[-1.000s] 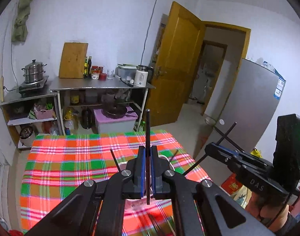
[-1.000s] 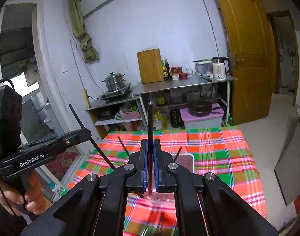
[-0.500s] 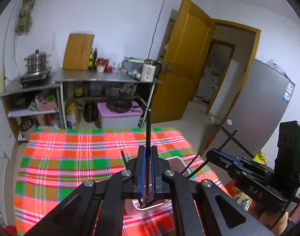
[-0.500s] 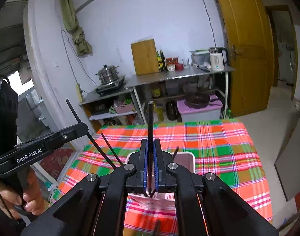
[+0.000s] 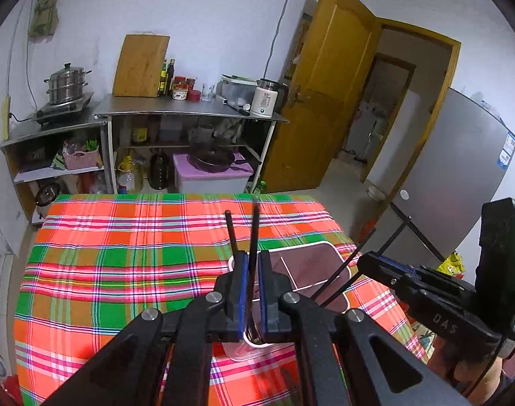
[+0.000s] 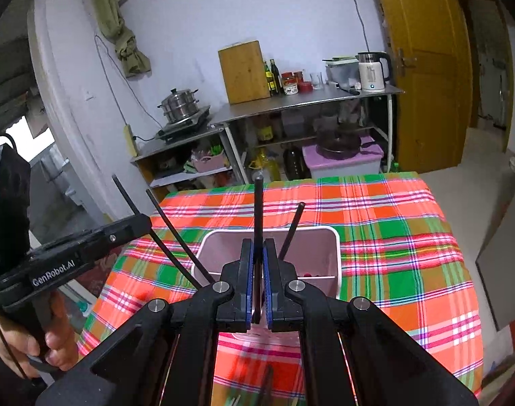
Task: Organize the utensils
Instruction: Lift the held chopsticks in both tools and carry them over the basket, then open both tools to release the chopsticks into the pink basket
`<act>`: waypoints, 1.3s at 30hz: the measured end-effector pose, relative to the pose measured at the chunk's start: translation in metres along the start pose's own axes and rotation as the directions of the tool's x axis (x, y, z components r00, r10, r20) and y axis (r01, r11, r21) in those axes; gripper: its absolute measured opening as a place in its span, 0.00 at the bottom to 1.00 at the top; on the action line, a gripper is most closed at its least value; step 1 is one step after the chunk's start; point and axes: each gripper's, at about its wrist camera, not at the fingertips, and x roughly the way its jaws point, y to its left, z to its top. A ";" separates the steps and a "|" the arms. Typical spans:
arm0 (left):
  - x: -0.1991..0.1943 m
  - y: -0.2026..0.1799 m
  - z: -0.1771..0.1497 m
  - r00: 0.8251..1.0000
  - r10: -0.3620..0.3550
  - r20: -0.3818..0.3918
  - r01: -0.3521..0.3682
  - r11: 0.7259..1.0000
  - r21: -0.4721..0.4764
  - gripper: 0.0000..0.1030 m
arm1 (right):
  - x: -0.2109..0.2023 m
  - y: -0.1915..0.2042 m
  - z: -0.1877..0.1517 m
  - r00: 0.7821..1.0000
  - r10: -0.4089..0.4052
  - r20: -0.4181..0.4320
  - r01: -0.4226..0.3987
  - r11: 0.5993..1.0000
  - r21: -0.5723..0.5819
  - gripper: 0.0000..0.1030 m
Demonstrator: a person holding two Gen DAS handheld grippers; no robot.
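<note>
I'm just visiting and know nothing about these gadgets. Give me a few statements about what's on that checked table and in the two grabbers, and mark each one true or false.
1. The left gripper is shut on a thin dark utensil. True.
2. The right gripper is empty and wide open. False: it is shut on a dark utensil handle.
3. A white divided holder stands on the plaid tablecloth. True.
4. The holder is empty. False: dark utensil handles already stick out of it, such as one leaning right.
5. The yellow door behind the table is shut. False: it stands open.
</note>
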 end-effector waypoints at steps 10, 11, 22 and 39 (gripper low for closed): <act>-0.023 0.001 0.002 0.997 -0.008 0.073 0.009 1.000 -0.014 0.10 | -0.030 -0.002 0.002 0.998 0.017 0.058 -0.017 1.000 -0.006 0.20; -0.027 0.001 0.002 0.997 -0.011 0.079 0.012 1.000 -0.013 0.13 | -0.034 -0.002 0.002 0.998 0.018 0.067 -0.018 1.000 -0.007 0.20; -0.069 -0.007 -0.013 0.991 -0.012 0.134 0.014 1.000 -0.009 0.15 | -0.086 0.000 -0.002 0.989 0.016 0.145 -0.014 1.000 -0.012 0.20; -0.110 -0.034 -0.135 0.995 -0.053 0.084 0.052 0.998 0.017 0.15 | -0.136 -0.010 -0.111 0.997 -0.005 0.077 0.004 1.000 0.013 0.20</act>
